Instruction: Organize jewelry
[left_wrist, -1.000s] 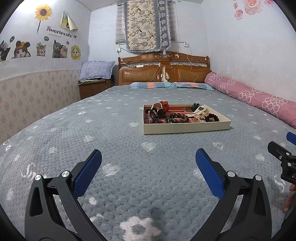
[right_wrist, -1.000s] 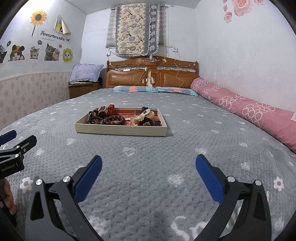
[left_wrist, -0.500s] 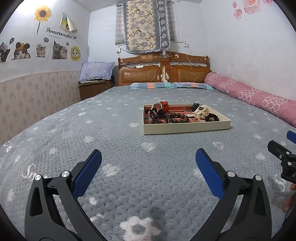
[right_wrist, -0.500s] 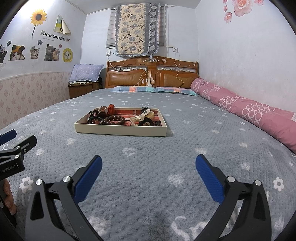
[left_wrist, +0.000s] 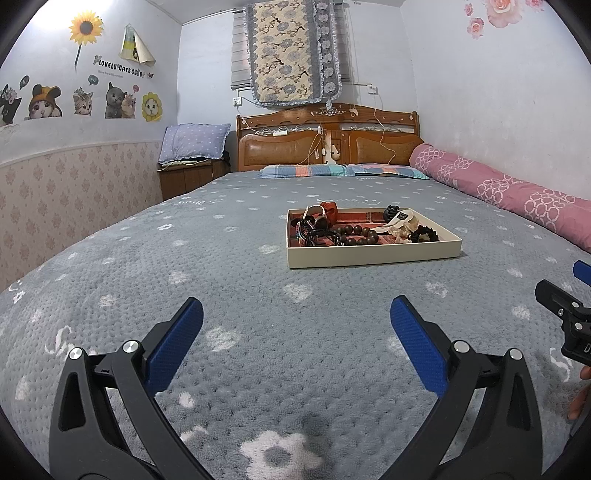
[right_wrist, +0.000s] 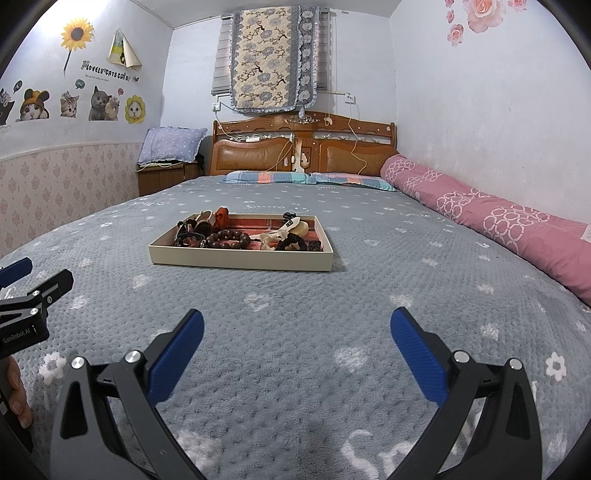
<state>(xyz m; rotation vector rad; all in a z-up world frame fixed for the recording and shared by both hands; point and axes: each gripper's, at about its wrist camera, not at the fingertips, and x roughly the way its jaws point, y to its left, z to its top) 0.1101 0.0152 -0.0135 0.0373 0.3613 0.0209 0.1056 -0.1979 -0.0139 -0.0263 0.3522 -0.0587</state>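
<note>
A shallow cream tray (left_wrist: 373, 254) lies on the grey bedspread ahead of both grippers; it also shows in the right wrist view (right_wrist: 240, 260). In it lie a dark wooden bead bracelet (left_wrist: 354, 236), black cords (left_wrist: 310, 230), a red pouch (left_wrist: 328, 212), cream pieces (left_wrist: 400, 223) and a black scrunchie (right_wrist: 293, 240). My left gripper (left_wrist: 295, 317) is open and empty, low over the bedspread, well short of the tray. My right gripper (right_wrist: 295, 328) is open and empty, beside it to the right.
A pink rolled quilt (right_wrist: 498, 221) runs along the bed's right side. Striped pillows (left_wrist: 343, 170) and a wooden headboard (left_wrist: 328, 144) are at the far end. A nightstand with a blue pillow (left_wrist: 192, 147) stands at the back left.
</note>
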